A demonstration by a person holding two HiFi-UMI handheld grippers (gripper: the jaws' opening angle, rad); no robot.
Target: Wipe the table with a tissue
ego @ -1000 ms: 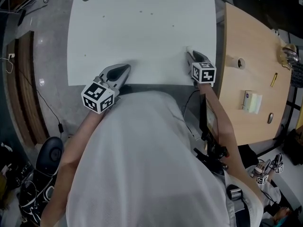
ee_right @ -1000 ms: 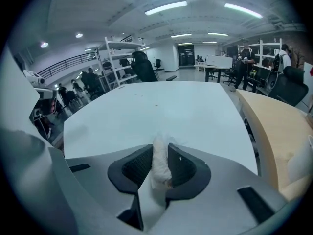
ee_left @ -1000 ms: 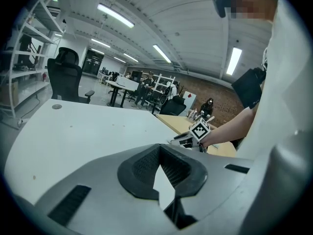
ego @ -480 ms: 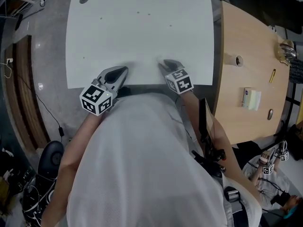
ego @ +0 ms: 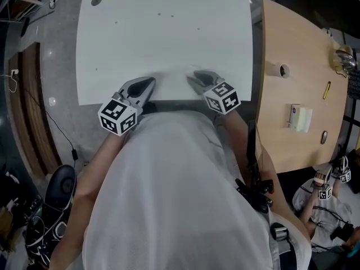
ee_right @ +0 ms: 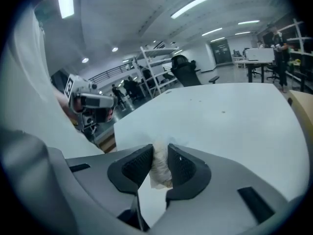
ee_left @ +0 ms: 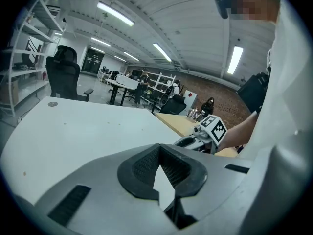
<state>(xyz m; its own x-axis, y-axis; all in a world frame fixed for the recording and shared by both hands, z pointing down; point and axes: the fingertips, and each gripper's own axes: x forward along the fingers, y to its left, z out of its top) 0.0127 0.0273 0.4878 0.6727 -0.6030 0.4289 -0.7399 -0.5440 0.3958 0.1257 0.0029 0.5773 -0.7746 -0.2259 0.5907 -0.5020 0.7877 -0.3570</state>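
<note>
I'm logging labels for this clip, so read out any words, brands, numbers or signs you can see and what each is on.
No readable text anywhere.
Marker cube on the left gripper, and its twin on the right gripper: black-and-white square patterns only, no letters.
Small box on the wooden table: any print too small to read.
</note>
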